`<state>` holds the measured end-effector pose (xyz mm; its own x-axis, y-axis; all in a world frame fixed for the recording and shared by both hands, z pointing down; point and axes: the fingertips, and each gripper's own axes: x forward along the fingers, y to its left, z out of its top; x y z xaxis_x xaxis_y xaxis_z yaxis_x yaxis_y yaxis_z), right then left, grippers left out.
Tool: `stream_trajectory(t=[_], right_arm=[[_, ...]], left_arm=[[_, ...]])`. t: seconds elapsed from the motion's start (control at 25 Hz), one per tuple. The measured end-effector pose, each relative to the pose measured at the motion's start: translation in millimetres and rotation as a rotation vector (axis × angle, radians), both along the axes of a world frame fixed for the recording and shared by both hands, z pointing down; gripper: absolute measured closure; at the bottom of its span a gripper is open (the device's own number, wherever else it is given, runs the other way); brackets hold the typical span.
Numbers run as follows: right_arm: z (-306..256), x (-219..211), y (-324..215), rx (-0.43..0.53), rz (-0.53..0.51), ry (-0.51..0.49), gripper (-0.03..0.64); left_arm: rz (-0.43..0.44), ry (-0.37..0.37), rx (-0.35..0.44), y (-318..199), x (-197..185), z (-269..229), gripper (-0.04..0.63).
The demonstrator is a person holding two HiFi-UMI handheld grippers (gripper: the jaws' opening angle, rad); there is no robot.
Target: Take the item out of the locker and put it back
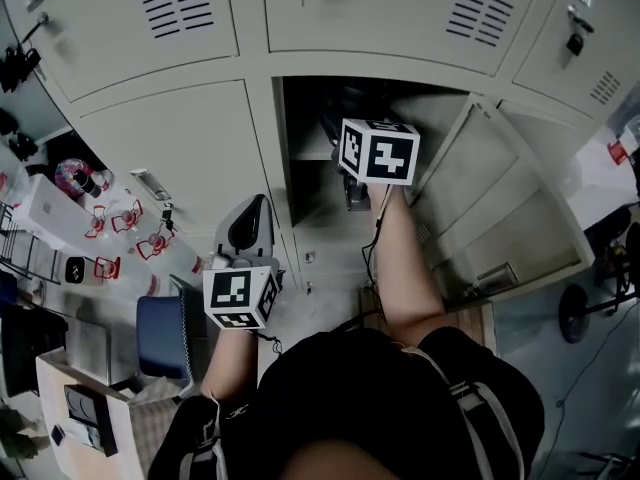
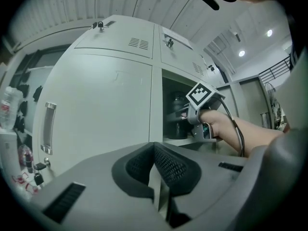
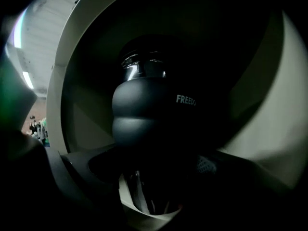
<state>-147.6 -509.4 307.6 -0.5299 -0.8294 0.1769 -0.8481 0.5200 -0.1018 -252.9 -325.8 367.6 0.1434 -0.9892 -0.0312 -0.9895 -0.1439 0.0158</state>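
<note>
Bottle [image 3: 144, 109] stands upright inside the open locker [image 1: 268, 158]. Right gripper [image 3: 154, 172] is inside the locker, fingers [image 3: 98, 165] wide, one each side of the bottle; contact not discernible in the dark. Left gripper [image 2: 155, 177] is outside the locker, fingers together, empty.

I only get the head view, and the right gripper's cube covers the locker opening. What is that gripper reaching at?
Observer: A black bottle with white lettering; the right gripper view shows it.
Operator: Is it between the jaws?
Observer: Yes. The right gripper has one jaw on each side of it, but it is too dark to tell whether the pads touch.
Operator: And the left one?
Observer: The left gripper is shut and empty, facing a closed door.
</note>
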Motion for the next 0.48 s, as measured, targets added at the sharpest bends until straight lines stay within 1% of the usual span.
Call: stream_trajectory(t=[0.28,0.36,0.48], right_arm=[[-4,7,29,-0.116,-0.103,-0.210,0.216],[-5,10,37,-0.126,-0.114,-0.247,0.218],[-2,15,52,-0.136,-0.121,-0.271,0.216]], left_arm=[[0.032,0.010,0.002,-1,7,1,0.583],[0.040,0.012,0.004,-1,9,1,0.583],[0.056,0.013,0.000,1,12,2,0.583]])
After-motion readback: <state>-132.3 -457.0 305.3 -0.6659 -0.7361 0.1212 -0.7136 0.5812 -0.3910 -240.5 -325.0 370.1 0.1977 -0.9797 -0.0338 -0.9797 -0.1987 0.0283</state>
